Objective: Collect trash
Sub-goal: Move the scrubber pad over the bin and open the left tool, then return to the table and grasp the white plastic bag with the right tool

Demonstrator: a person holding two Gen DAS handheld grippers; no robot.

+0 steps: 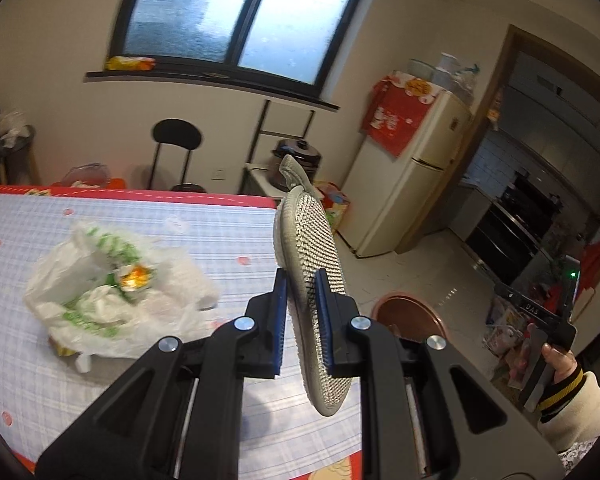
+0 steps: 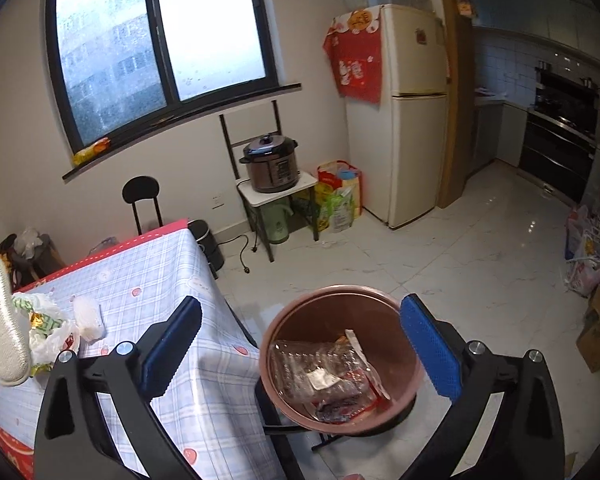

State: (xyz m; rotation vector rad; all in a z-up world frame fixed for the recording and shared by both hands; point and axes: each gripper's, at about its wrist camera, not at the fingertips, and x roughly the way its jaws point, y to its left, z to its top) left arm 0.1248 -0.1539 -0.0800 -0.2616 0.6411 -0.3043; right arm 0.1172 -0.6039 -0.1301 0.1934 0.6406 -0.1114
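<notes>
Checked tablecloth (image 1: 148,216) covers the table and carries a crumpled white plastic bag (image 1: 112,292). Left gripper (image 1: 302,320) is clamped on a grey studded insole (image 1: 312,280), held on edge above the table corner. Right gripper (image 2: 300,344) stands wide apart and empty above the brown waste bin (image 2: 284,316), which contains a clear food wrapper (image 2: 324,376).
</notes>
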